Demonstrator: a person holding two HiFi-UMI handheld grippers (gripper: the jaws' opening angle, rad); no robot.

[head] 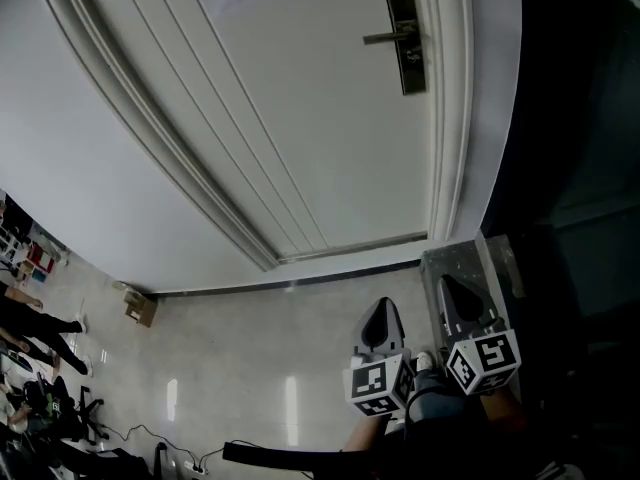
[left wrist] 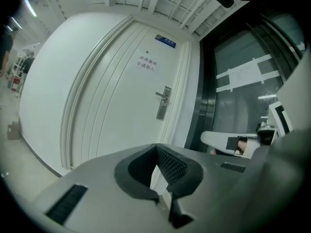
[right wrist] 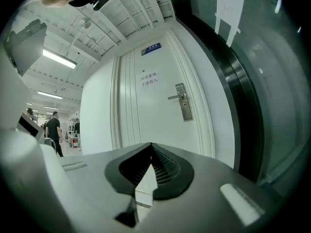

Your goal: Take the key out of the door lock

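A white door [head: 300, 118] stands closed ahead, with a metal lock plate [head: 404, 38] and lever handle [head: 385, 37] on its right side. The plate also shows in the left gripper view [left wrist: 164, 103] and the right gripper view [right wrist: 183, 102]. The key is too small to make out in any view. My left gripper [head: 382, 318] and right gripper [head: 462, 296] hang low side by side, far short of the door, above the floor. Both the left gripper [left wrist: 158, 171] and the right gripper [right wrist: 148, 171] are shut with nothing between the pads.
A dark glass wall [head: 580, 148] runs along the right of the door frame. A small cardboard box [head: 140, 308] sits on the tiled floor by the wall at left. People [right wrist: 52, 130] and shelving stand far off to the left. Cables [head: 150, 438] lie near my feet.
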